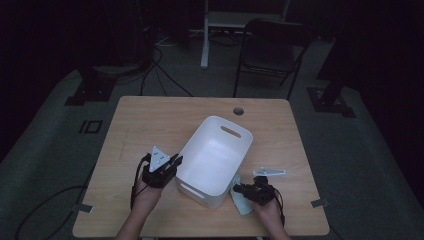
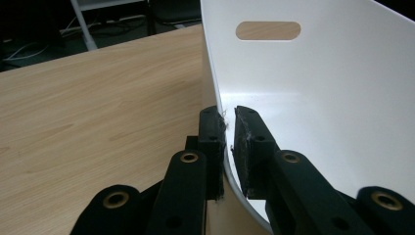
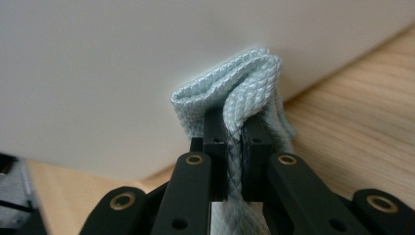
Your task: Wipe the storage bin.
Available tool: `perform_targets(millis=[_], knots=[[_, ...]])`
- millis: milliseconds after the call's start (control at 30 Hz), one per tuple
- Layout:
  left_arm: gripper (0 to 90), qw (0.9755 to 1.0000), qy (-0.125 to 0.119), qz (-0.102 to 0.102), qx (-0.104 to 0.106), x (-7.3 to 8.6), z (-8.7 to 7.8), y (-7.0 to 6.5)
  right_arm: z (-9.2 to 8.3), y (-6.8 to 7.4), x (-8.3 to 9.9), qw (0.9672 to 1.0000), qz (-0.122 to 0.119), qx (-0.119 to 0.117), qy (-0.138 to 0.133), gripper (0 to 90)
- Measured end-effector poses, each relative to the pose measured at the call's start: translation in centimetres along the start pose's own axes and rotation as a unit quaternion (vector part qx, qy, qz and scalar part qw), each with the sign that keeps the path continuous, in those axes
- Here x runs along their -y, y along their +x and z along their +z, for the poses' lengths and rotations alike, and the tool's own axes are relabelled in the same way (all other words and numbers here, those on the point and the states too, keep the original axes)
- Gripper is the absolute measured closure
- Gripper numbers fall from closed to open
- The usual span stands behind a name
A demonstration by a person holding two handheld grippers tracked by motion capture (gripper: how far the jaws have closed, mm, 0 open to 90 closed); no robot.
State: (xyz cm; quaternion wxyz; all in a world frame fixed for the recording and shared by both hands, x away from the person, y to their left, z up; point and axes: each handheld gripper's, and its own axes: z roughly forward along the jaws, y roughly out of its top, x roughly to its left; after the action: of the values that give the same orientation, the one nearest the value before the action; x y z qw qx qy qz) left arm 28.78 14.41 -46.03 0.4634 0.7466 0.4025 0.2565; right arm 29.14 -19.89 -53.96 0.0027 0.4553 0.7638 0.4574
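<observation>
A white plastic bin (image 1: 215, 157) with handle slots stands at the middle of the wooden table (image 1: 145, 120). My left gripper (image 1: 172, 164) is shut on the bin's left wall; in the left gripper view its jaws (image 2: 227, 142) pinch the thin rim of the bin (image 2: 318, 98), one inside and one outside. My right gripper (image 1: 240, 190) sits at the bin's near right corner, shut on a pale blue quilted cloth (image 1: 243, 204). In the right gripper view the folded cloth (image 3: 244, 78) bulges beyond the jaws (image 3: 235, 132) and touches the bin's outer wall (image 3: 122, 73).
A round cable hole (image 1: 238, 110) lies near the table's far edge. A dark folding chair (image 1: 272, 47) stands behind the table. Cables (image 1: 160, 75) run over the floor at the left. Bare tabletop (image 2: 88, 107) stretches left of the bin.
</observation>
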Motion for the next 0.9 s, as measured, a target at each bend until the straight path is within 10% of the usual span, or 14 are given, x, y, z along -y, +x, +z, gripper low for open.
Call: perform_targets(millis=[333, 667, 900], knots=[[81.7, 0.9999, 0.001, 0.0, -0.012, 0.0, 0.0, -0.1, -0.2, 0.5, -0.1, 1.0, 0.004, 0.003, 0.002, 84.3], [81.7, 0.9998, 0.0, 0.003, -0.019, 0.0, 0.1, -0.3, -4.7, 5.3, -1.3, 0.9942, -0.028, -0.074, -0.073, 84.1], [81.7, 1.0, -0.001, 0.0, -0.008, 0.0, 0.1, -0.2, -4.0, 5.3, -0.9, 0.9948, -0.037, -0.067, -0.068, 84.0]])
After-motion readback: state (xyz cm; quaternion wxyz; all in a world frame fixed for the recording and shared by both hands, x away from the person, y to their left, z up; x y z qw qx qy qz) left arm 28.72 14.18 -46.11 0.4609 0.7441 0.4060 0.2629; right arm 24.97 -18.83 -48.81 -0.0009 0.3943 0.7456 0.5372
